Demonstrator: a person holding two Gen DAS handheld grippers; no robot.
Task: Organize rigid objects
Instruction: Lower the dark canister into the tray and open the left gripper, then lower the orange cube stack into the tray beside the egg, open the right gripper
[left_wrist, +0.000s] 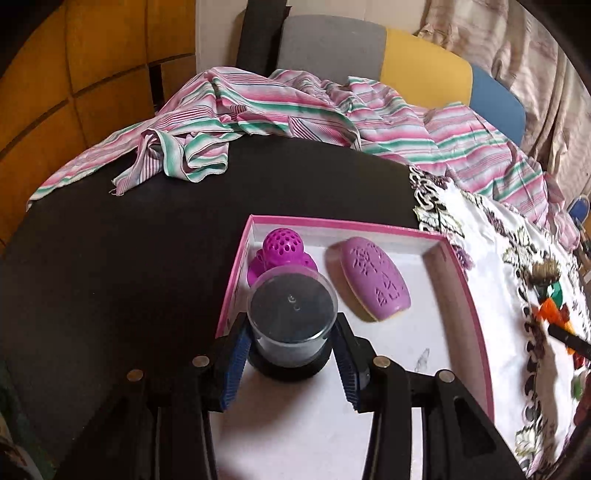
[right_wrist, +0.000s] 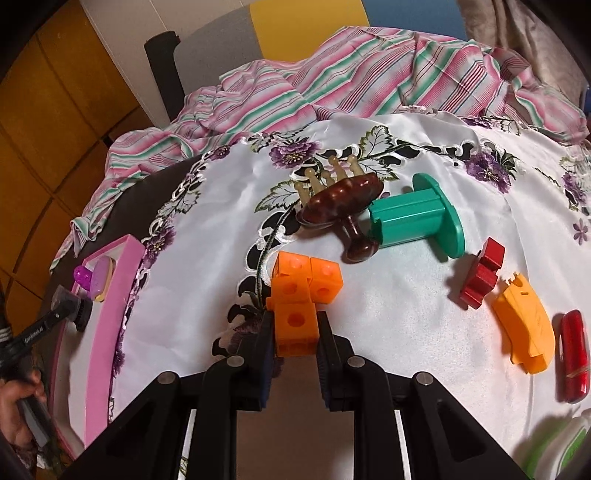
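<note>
Toys and small hard things are partly sorted: the pink box (left_wrist: 476, 314) on the bench holds a perforated purple ball toy (left_wrist: 282, 247) and a ribbed lilac oval brush (left_wrist: 373, 280). The left gripper (left_wrist: 291, 350), jaws pinching a clear round jar (left_wrist: 291, 314) on its black lid, hangs over the box's white floor. The right gripper (right_wrist: 295, 347) has its jaws pressed on glossy orange blocks (right_wrist: 299, 291) lying on the satin flowered cloth (right_wrist: 406, 317). Left outside, I judge: wooden massager (right_wrist: 343, 206), green spool (right_wrist: 417, 218), red piece (right_wrist: 484, 273), orange curved piece (right_wrist: 524, 328), red case (right_wrist: 572, 354).
</note>
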